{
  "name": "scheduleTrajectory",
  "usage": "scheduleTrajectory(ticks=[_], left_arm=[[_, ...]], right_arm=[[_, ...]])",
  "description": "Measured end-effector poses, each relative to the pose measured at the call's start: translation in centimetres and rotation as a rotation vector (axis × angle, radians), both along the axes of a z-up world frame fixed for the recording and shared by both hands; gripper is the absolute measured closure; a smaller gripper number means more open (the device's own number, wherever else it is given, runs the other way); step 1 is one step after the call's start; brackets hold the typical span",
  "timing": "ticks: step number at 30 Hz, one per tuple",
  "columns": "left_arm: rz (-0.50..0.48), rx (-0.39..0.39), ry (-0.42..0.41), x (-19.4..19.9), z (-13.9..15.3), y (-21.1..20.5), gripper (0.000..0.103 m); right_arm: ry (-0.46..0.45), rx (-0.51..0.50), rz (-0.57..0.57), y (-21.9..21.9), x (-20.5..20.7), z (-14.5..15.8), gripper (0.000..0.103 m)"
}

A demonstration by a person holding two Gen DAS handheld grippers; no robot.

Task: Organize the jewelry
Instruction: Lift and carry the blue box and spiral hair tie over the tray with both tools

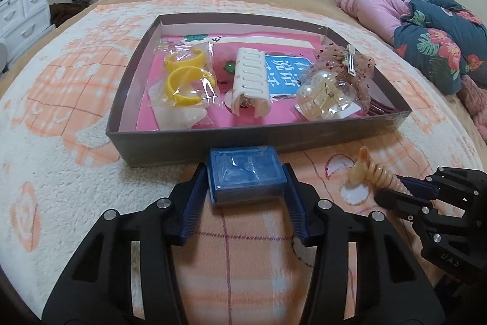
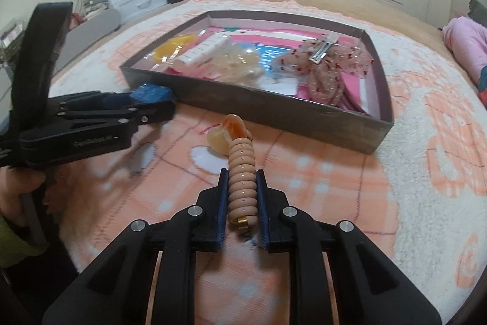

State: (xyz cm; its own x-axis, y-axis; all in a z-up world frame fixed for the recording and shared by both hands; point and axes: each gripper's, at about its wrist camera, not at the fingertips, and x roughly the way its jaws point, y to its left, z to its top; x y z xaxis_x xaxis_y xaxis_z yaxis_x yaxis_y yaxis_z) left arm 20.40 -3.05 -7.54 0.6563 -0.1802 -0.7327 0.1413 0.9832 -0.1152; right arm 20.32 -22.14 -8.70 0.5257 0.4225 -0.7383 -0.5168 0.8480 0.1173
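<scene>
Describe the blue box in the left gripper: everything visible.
The blue box is a small rectangular case, apparently wrapped in glossy clear film that shows glare. It sits level, clamped at its two short sides between the blue pads of the left gripper, just outside the near wall of the grey tray. Whether it touches that wall or the blanket cannot be told. Contents are not visible.

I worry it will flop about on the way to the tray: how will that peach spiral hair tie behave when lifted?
The spiral hair tie looks like soft springy coil, so its free end with the amber charm will probably sag and bob. The right gripper pinches only the coils, which may compress and slip. It seems light.
</scene>
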Motion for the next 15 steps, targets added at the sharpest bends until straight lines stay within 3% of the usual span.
scheduleTrajectory(ticks=[10,15], left_arm=[[0.010,-0.027,-0.044,-2.1,2.5,1.8,0.063],[0.020,-0.035,-0.087,-2.0,4.4,2.3,0.063]], right_arm=[[-0.017,0.079,0.068,1.1,-1.7,1.5,0.086],[-0.053,0.119,0.050,0.7,-1.6,2.9,0.086]])
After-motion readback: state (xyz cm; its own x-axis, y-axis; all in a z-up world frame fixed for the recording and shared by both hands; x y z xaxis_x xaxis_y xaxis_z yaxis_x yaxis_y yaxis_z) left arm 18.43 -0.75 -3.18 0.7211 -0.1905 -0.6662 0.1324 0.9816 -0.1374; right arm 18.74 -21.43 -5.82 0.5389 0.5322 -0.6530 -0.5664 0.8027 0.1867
